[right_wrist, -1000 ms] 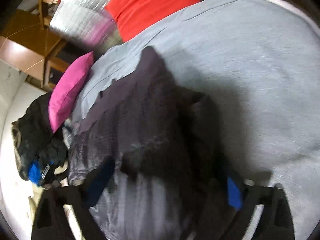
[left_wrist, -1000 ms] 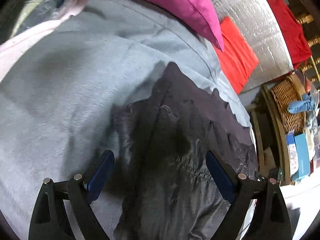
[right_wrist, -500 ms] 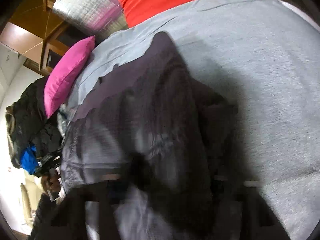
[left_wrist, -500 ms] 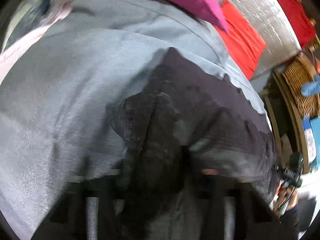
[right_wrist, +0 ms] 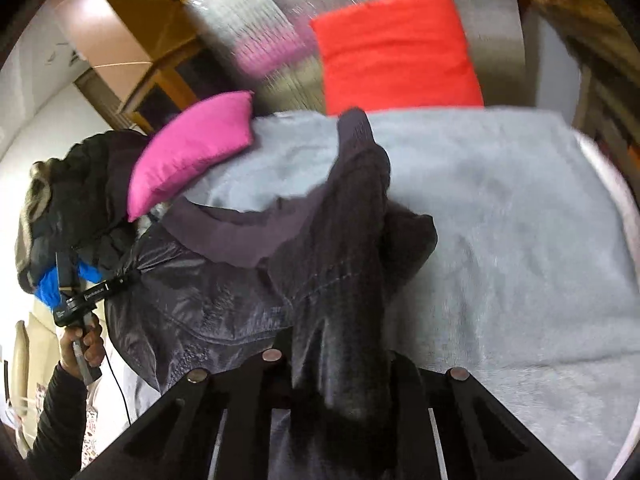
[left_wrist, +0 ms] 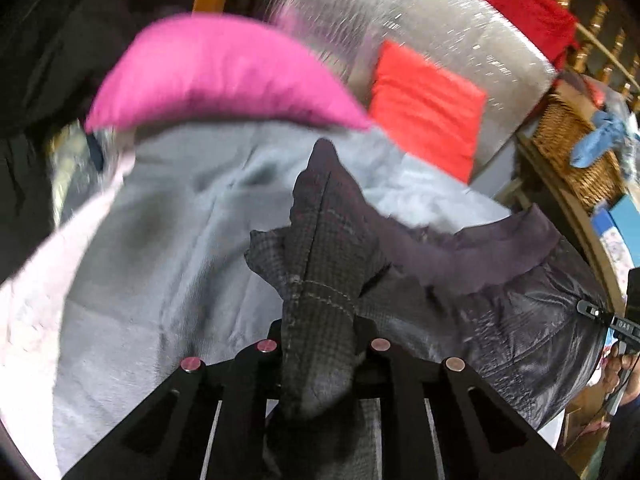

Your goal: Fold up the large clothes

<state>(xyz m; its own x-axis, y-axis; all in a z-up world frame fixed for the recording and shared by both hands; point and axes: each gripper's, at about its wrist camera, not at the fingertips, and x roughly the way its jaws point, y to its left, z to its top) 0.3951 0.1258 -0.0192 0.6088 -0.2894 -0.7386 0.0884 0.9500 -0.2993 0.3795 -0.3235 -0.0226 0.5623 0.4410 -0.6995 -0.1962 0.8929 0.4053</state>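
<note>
The dark quilted jacket (left_wrist: 328,248) is gathered into a bunched ridge between the fingers of the left gripper (left_wrist: 320,344), whose jaws are closing on the fabric pinched there, and a second bunch of it (right_wrist: 340,264) is clamped between the fully closed fingers of the right gripper (right_wrist: 336,360). It is judged to be held at two points so that it can be raised off the grey blanket (right_wrist: 500,240) for folding. Its long axis runs away from the fingertips, the far tip pointing toward the red cushion (right_wrist: 396,44), with the pink pillow (left_wrist: 216,76) beyond and to the left of the fingers.

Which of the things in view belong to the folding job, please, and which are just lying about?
In the job: dark jacket, left gripper, right gripper, both clamped on its fabric.
Lying about: pink cushion, red cushion, wicker basket.
</note>
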